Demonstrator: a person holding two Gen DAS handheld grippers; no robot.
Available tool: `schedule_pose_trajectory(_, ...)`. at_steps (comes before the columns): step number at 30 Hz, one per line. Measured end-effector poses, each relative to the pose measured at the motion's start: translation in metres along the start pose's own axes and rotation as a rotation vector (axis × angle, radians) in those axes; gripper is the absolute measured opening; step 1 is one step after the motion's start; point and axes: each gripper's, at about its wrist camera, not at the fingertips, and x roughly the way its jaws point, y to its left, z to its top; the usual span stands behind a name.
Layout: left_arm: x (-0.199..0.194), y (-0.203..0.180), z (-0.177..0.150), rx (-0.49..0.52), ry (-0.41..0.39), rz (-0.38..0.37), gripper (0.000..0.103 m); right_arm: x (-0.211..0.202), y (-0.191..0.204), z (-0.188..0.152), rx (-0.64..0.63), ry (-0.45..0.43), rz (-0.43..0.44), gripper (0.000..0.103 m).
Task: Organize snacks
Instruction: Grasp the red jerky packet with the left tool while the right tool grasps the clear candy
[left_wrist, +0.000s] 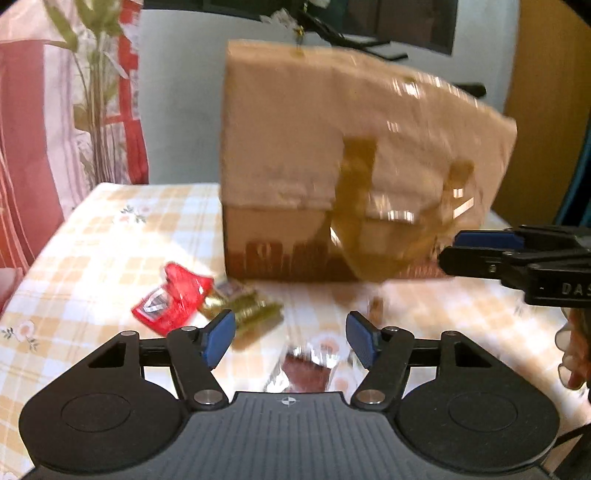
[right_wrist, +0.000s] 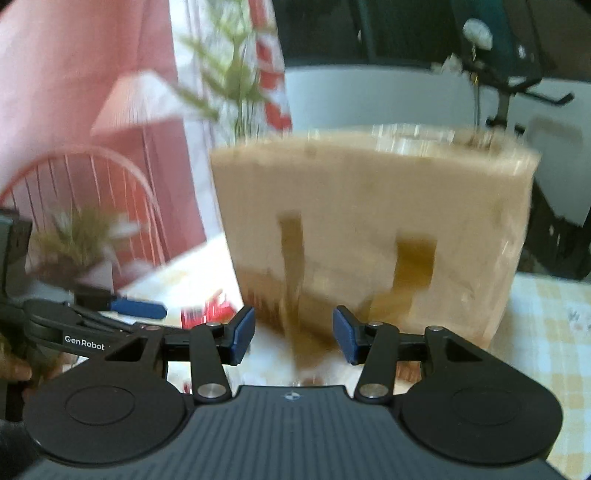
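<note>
Snacks are lying on the checked tablecloth (left_wrist: 92, 240) in front of the brown paper bag (left_wrist: 351, 147): red packet (left_wrist: 170, 299) touching gold packet (left_wrist: 243, 306), both sitting left-front of the bag; silver-brown packet (left_wrist: 306, 369) near its front. Left gripper (left_wrist: 290, 338) is hovering over that packet, jaws wide apart, gripping nothing. Right gripper (right_wrist: 293, 334) is facing the bag's handles, jaws wide too, nothing between them.

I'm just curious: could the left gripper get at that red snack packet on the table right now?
Probably yes. The left gripper is open and empty, and the red snack packet lies uncovered on the table just ahead to its left, with nothing between them.
</note>
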Motion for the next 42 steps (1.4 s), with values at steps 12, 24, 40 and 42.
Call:
schedule_pose_trajectory(12,0.01,0.005,-0.022,-0.123,0.001,0.016,0.064,0.068,-0.023,-0.037,0.168,0.243,0.001,0.05)
schedule_pose_trajectory(24,0.003,0.003,-0.03,-0.139,-0.009,0.044,0.064,0.106,-0.014,-0.033,0.173,0.236,-0.058,0.052)
schedule_pose_trajectory(40,0.018,-0.007,-0.035,-0.067,0.048,0.023,0.064,0.067,-0.015,-0.063,0.028,0.159,-0.073,0.02)
schedule_pose_trajectory(42,0.022,-0.01,-0.034,-0.04,0.057,0.02,0.064,0.062,-0.021,-0.064,0.066,0.14,-0.079,0.02)
